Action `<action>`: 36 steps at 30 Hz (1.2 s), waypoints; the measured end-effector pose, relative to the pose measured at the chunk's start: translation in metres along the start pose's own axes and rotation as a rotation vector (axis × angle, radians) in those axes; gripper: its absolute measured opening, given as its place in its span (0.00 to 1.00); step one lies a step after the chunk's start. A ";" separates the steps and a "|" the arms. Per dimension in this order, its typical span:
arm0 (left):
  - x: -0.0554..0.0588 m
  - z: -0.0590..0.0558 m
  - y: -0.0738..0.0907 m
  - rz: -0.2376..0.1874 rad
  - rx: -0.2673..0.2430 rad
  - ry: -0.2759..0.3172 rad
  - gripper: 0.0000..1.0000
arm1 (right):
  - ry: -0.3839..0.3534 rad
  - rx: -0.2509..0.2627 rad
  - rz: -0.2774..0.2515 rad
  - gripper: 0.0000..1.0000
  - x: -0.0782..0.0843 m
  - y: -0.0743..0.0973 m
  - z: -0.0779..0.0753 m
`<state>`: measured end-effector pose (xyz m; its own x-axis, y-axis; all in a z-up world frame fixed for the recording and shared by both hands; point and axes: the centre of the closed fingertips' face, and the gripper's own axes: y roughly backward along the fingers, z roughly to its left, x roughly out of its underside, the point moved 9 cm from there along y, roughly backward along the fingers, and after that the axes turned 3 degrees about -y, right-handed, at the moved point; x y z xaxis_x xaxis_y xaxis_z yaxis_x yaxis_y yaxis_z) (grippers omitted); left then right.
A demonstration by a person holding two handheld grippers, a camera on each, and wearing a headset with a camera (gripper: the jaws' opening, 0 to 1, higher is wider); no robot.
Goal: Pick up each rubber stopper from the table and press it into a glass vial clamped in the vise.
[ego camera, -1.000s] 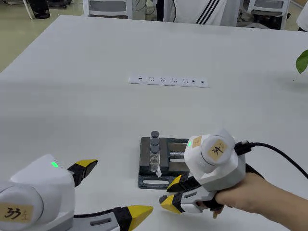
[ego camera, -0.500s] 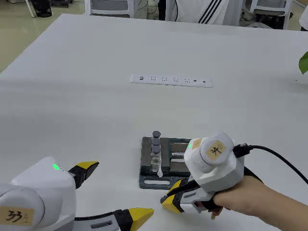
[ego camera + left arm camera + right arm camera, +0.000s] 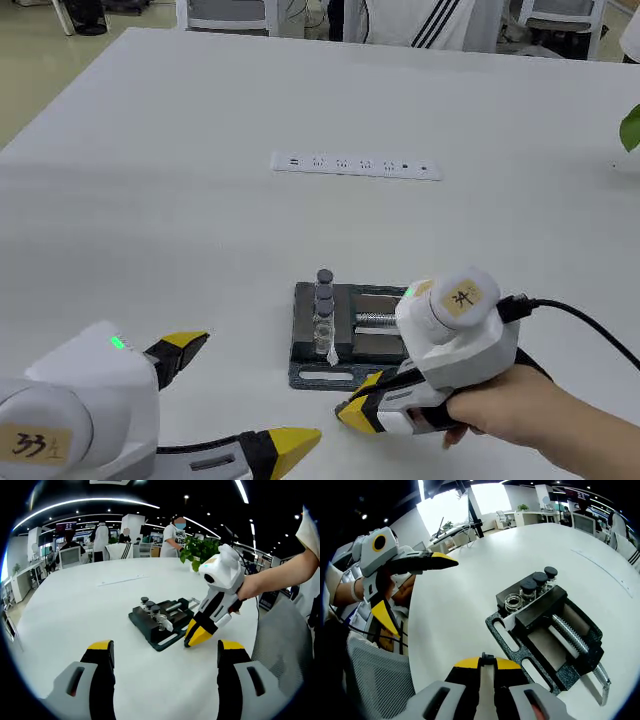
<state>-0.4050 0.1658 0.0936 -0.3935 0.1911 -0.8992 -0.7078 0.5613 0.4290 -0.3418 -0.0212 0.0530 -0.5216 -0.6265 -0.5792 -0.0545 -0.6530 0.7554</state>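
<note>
Vise (image 3: 345, 345) is seen on the table (image 3: 200, 200), with four vials (image 3: 540, 578) clamped in a row. Three are capped; the end vial (image 3: 512, 601) is open. A dark stopper (image 3: 487, 657) is clenched in the right gripper (image 3: 352, 413) beside the vise. The left gripper (image 3: 165, 646) is spread wide, well apart.

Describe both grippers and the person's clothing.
The left gripper and right gripper have bulky white bodies, green lights, tan handwritten stickers and black jaws tipped yellow. The left sticker reads 33; a black cable trails from the right one. The person wears a pale short sleeve.
</note>
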 end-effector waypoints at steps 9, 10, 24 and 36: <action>-0.022 -0.010 0.004 -0.061 0.034 0.024 0.76 | -0.315 -0.134 -0.254 0.04 -0.023 0.030 0.007; -0.026 -0.012 0.004 -0.065 0.038 0.018 0.76 | -0.355 -0.158 -0.289 0.04 -0.025 0.033 0.006; -0.048 -0.023 0.000 -0.147 0.113 -0.040 0.58 | -0.824 -0.444 -0.505 0.04 -0.025 0.064 0.014; -0.062 -0.035 -0.005 -0.230 0.196 -0.016 0.30 | -1.189 -0.680 -0.608 0.04 -0.018 0.066 0.028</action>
<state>-0.3975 0.1234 0.1506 -0.2257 0.0523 -0.9728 -0.6499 0.7358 0.1904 -0.3598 -0.0417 0.1218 -0.9529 0.2901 0.0888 -0.2895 -0.9570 0.0207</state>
